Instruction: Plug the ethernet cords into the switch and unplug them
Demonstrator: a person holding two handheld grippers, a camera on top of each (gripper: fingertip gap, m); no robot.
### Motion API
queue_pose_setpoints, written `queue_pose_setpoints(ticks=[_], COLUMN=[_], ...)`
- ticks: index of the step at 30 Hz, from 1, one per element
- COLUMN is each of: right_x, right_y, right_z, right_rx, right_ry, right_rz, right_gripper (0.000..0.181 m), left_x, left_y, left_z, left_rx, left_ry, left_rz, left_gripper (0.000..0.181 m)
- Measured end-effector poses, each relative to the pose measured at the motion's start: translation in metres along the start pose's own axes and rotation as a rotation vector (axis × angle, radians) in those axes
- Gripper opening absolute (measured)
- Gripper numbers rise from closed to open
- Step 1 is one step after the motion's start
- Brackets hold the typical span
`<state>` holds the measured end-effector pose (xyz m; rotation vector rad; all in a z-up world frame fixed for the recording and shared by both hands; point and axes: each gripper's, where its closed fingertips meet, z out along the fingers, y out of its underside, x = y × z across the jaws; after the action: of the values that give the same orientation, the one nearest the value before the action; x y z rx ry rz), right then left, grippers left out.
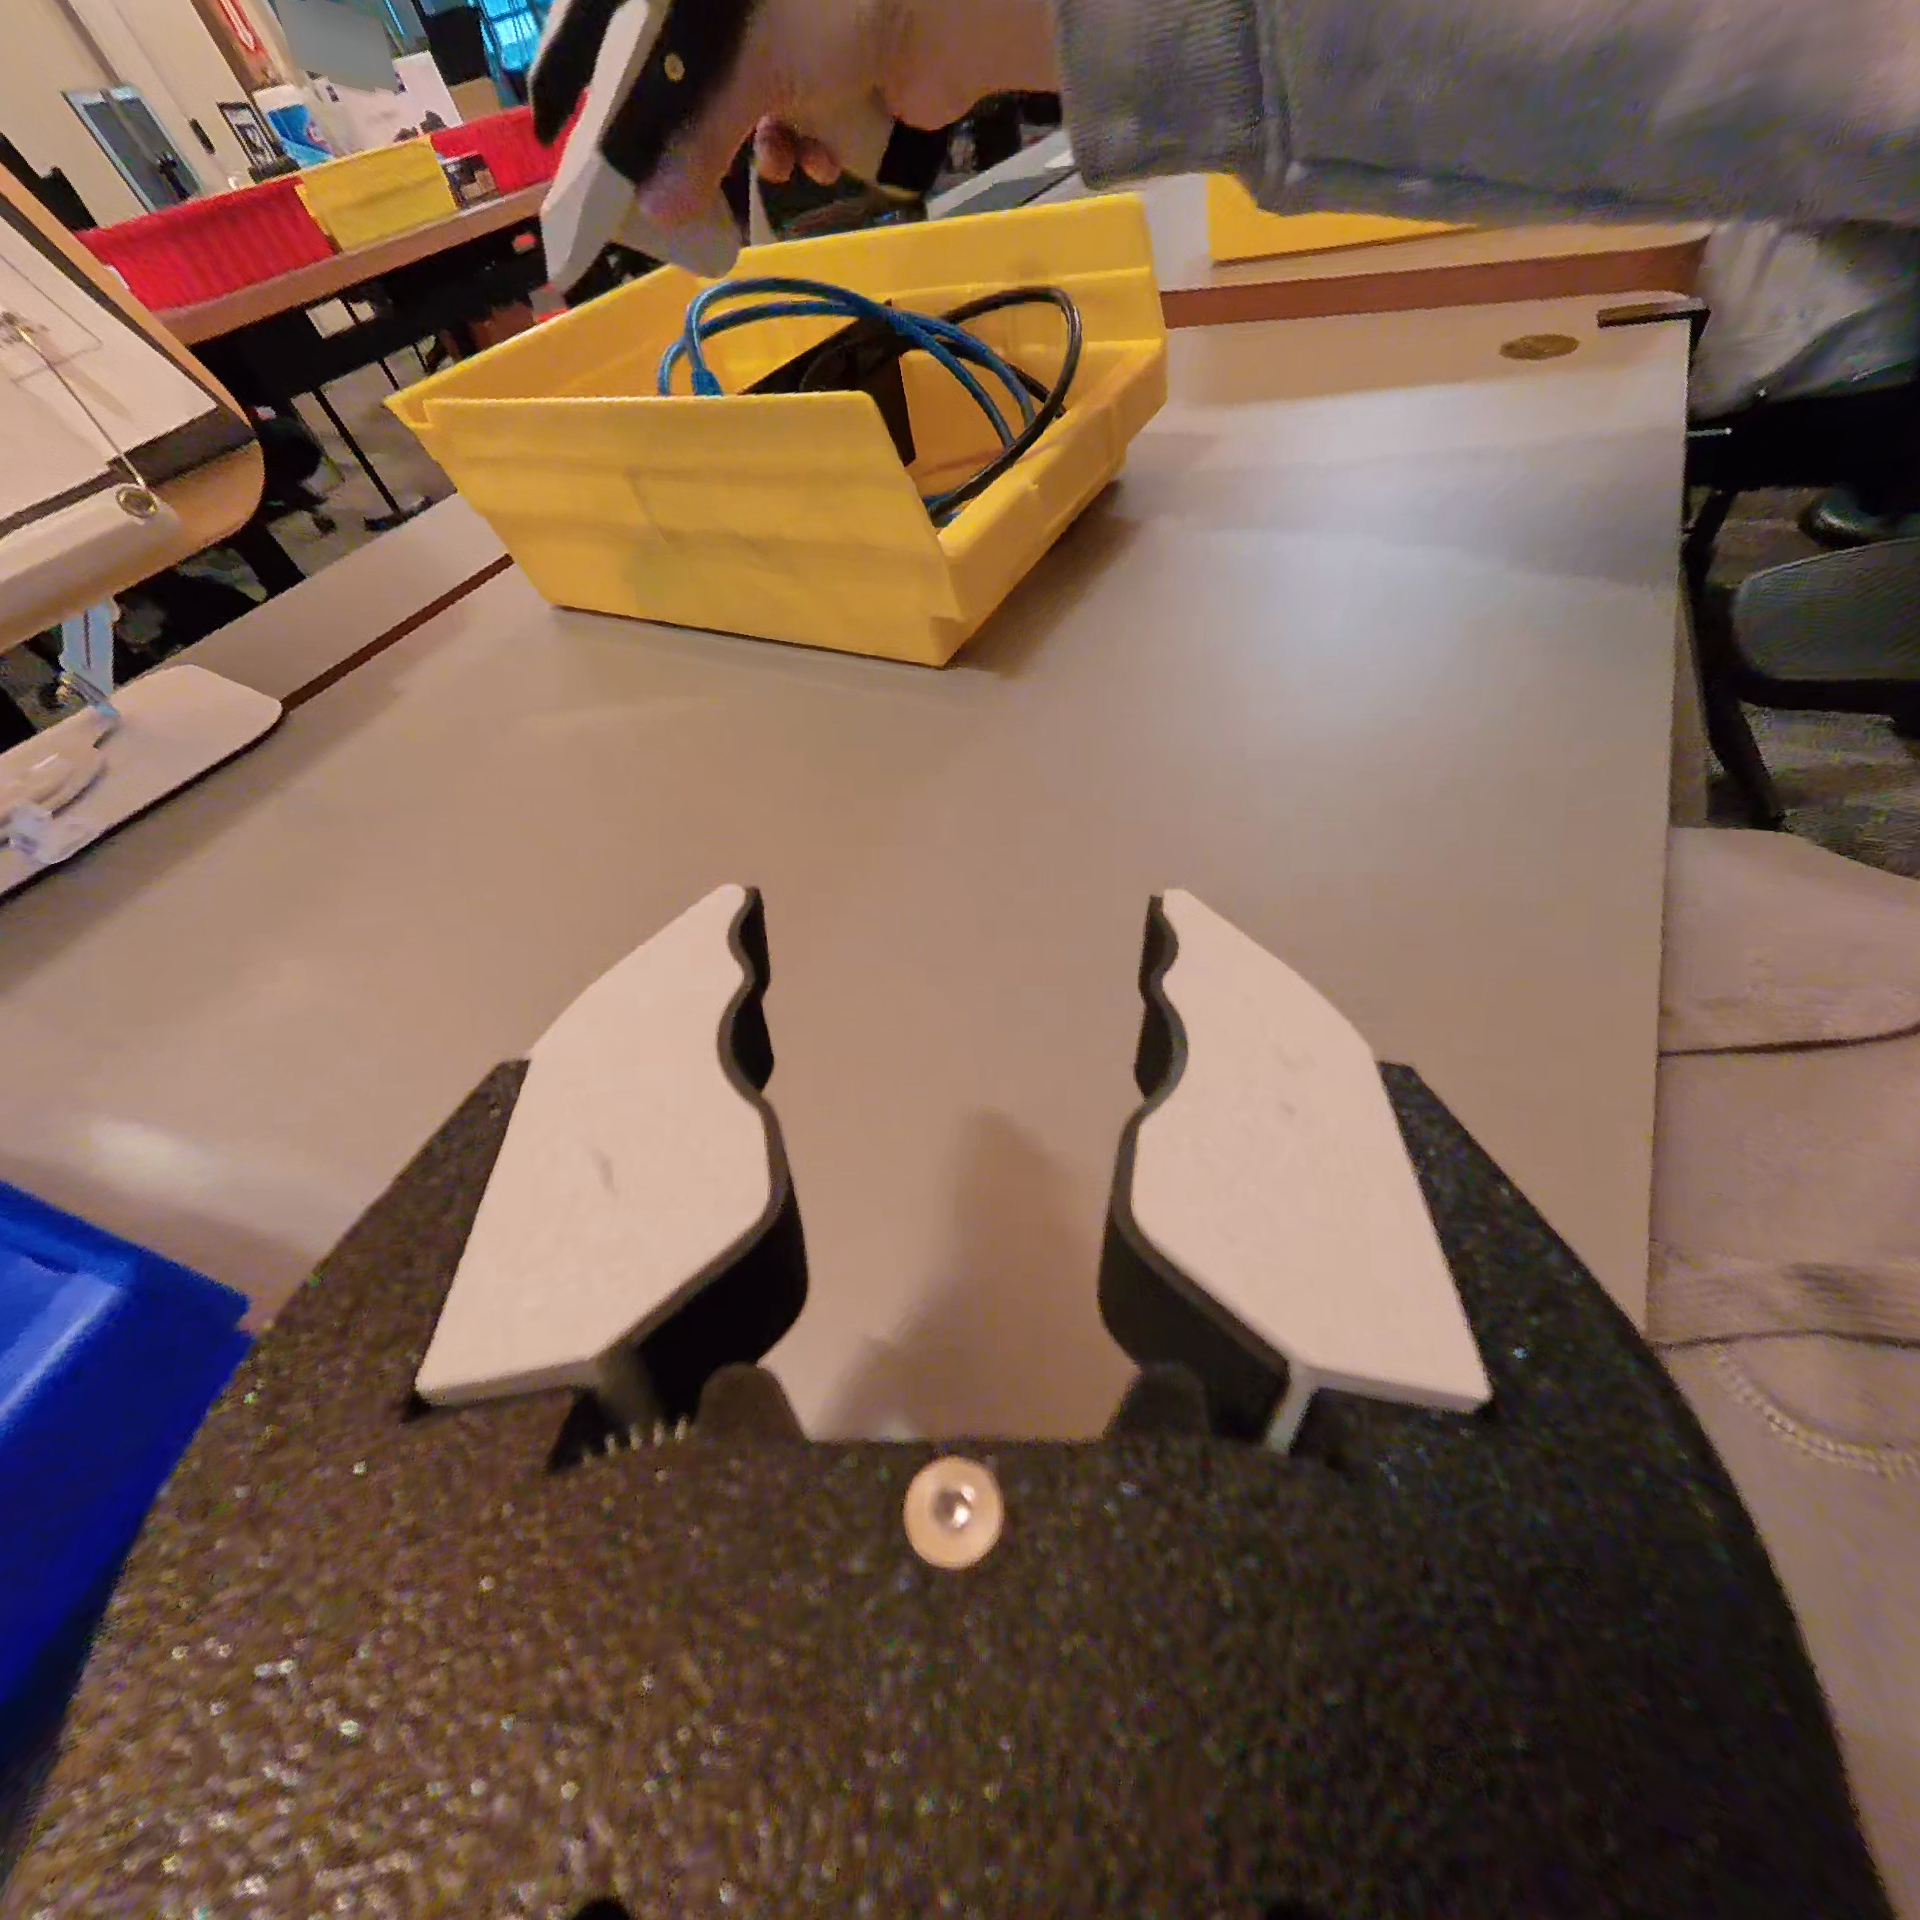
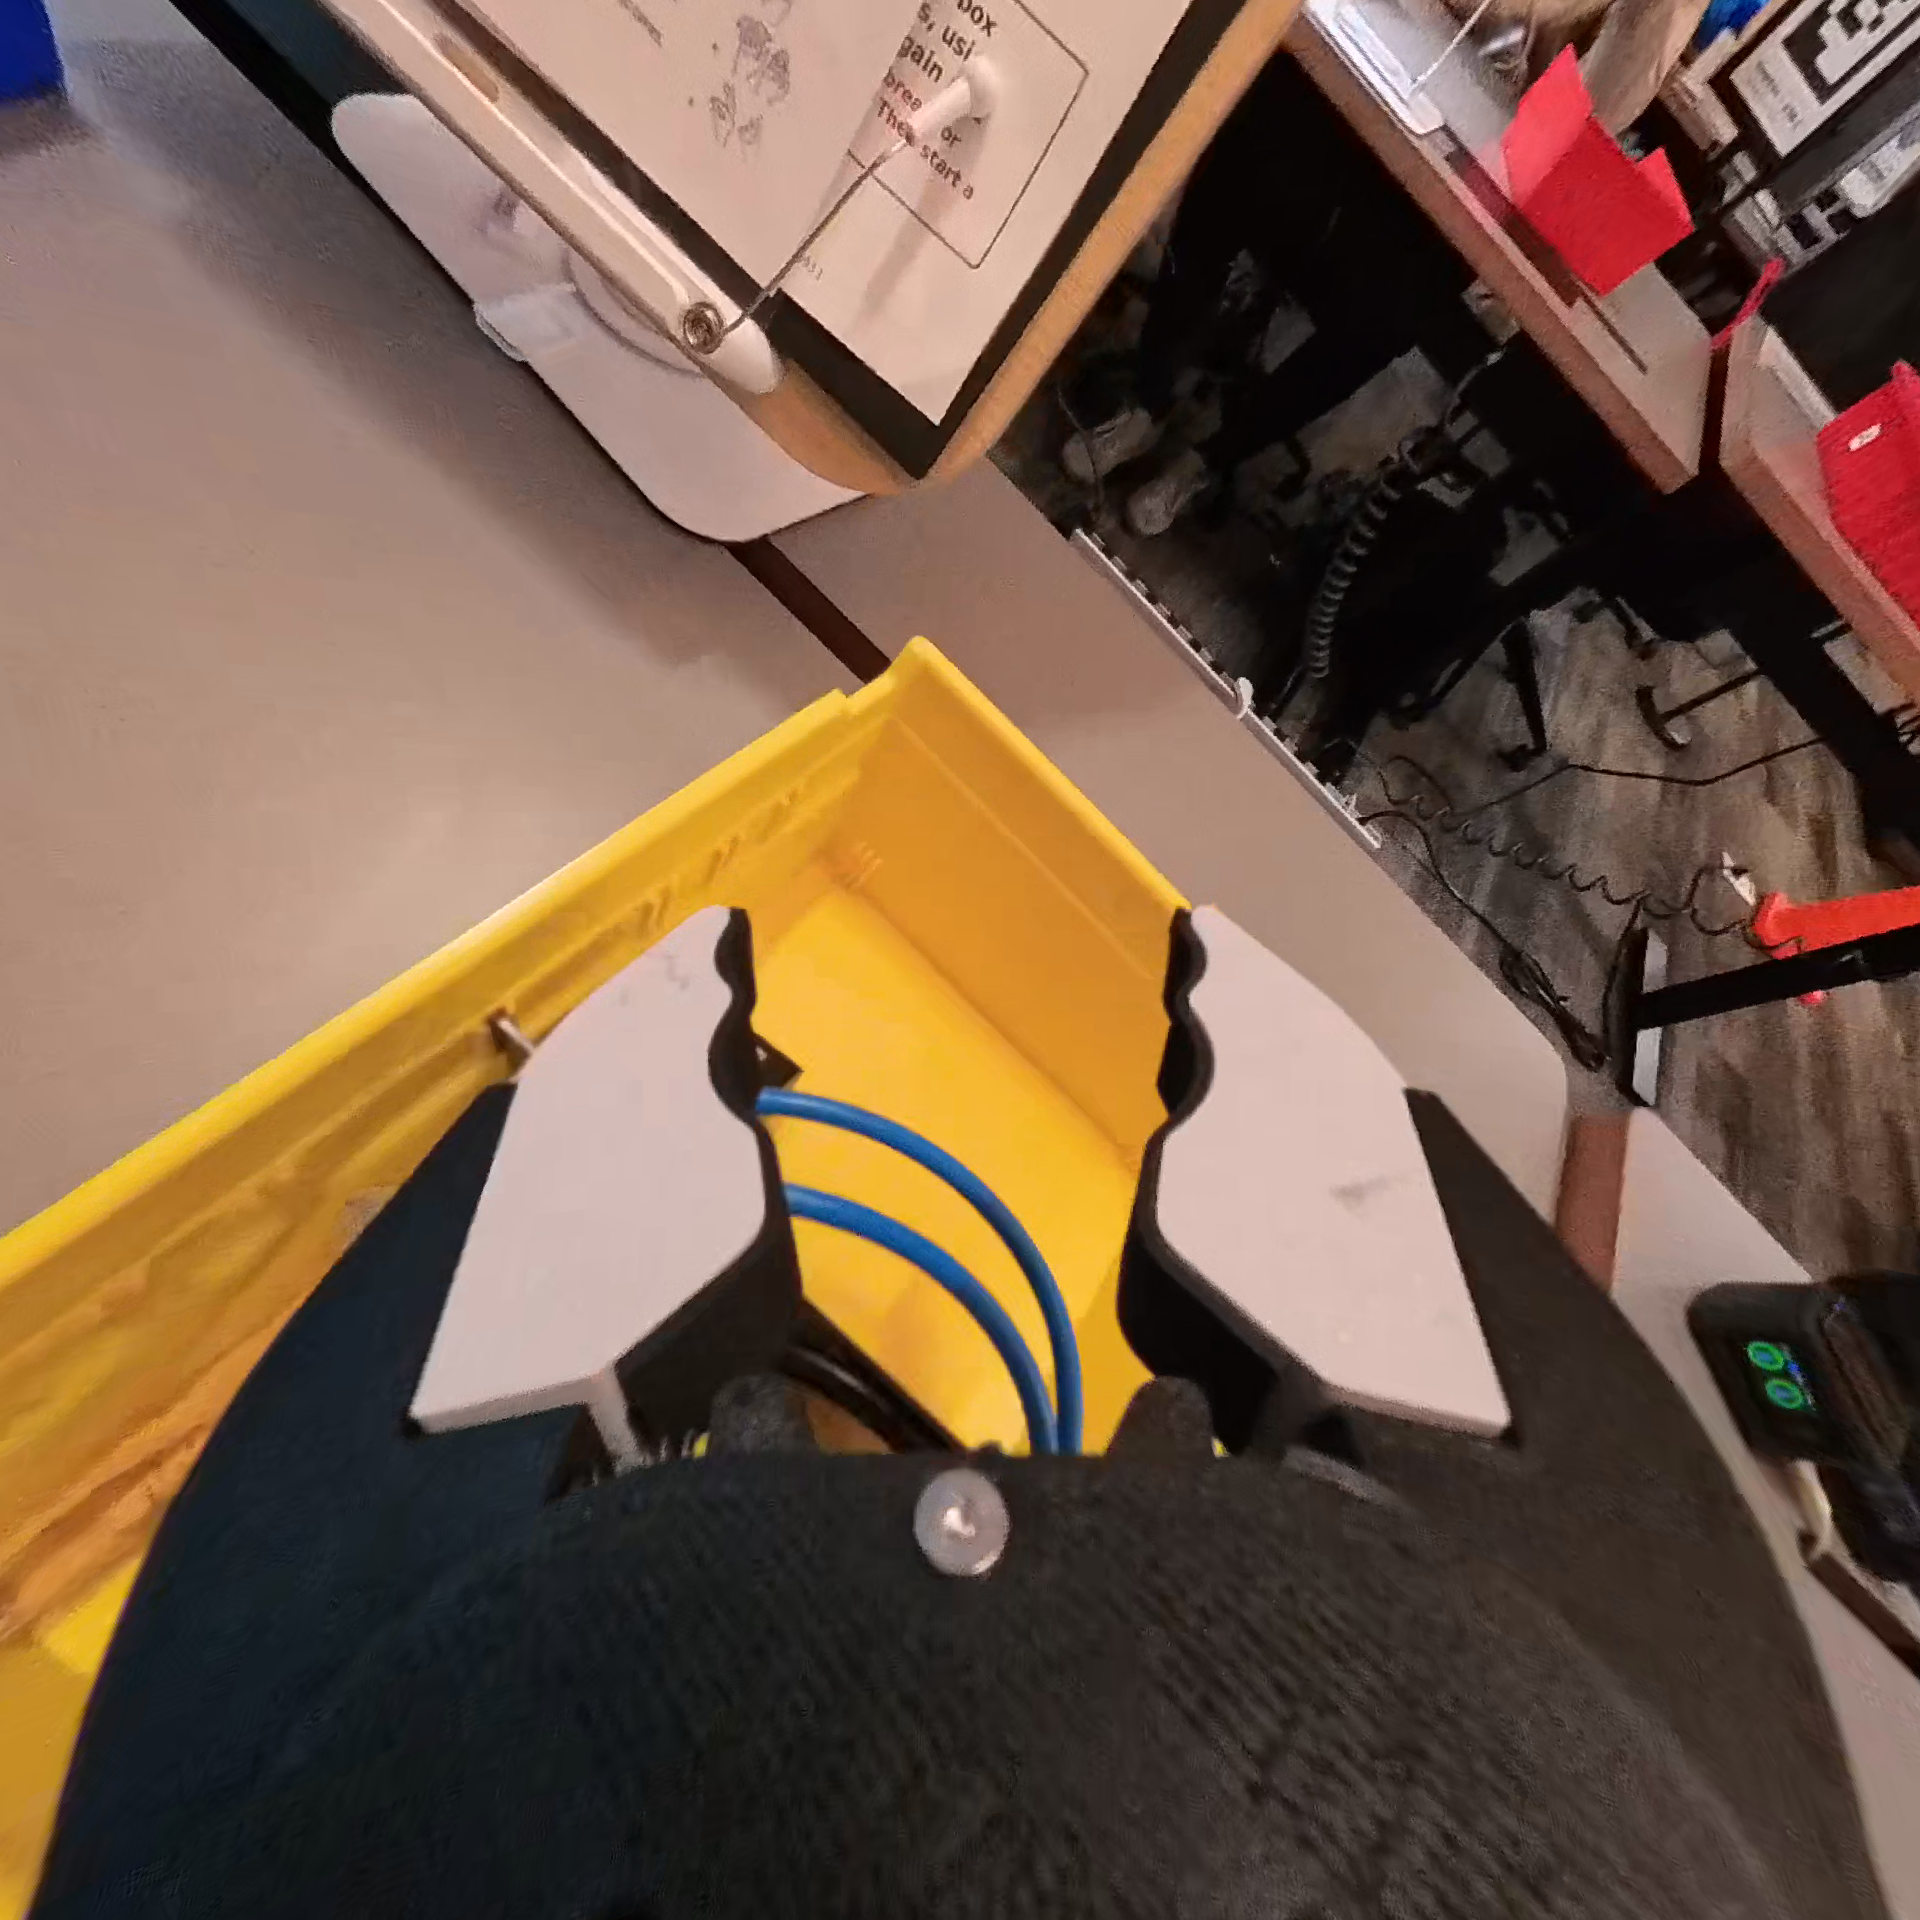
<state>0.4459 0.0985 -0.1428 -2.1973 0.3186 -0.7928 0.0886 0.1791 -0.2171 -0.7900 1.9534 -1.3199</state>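
A yellow bin (image 1: 727,499) stands on the grey table. It holds coiled blue ethernet cords (image 1: 831,322), a black cable (image 1: 1060,343) and a black switch (image 1: 852,374). My left gripper (image 1: 956,935) is open and empty, low over the bare table well short of the bin. My right gripper (image 2: 956,966) is open and empty, hovering over the bin (image 2: 935,810), with blue cord loops (image 2: 966,1205) between its fingers below. In the left wrist view the right gripper (image 1: 613,197) shows above the bin's far left rim, held by a hand.
A blue bin (image 1: 94,1382) sits at the left near my left gripper. A white stand with a printed board (image 2: 748,208) stands left of the yellow bin. A small device with green lights (image 2: 1808,1371) lies at the right. The table edge (image 1: 1673,727) runs along the right; chairs lie beyond.
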Motion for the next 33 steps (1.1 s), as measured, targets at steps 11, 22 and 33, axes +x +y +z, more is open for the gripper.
queue_pose_setpoints(ticks=[11, 22, 33], right_x=[-0.063, -0.04, -0.045], right_y=[0.067, 0.074, 0.054], right_z=[-0.142, -0.189, -0.206], right_rx=[0.222, 0.284, 0.4], right_ry=[0.085, 0.188, 0.093], right_rz=[0.321, 0.381, 0.422], right_gripper=[0.071, 0.078, 0.07], left_x=[0.01, -0.056, -0.107], left_y=[-0.014, -0.055, -0.028], left_z=[0.048, 0.21, 0.172], left_rx=[-0.051, -0.353, -0.326], left_ry=[-0.074, -0.292, -0.357], left_rz=[-0.164, -0.388, -0.215], left_gripper=[0.069, 0.078, 0.006])
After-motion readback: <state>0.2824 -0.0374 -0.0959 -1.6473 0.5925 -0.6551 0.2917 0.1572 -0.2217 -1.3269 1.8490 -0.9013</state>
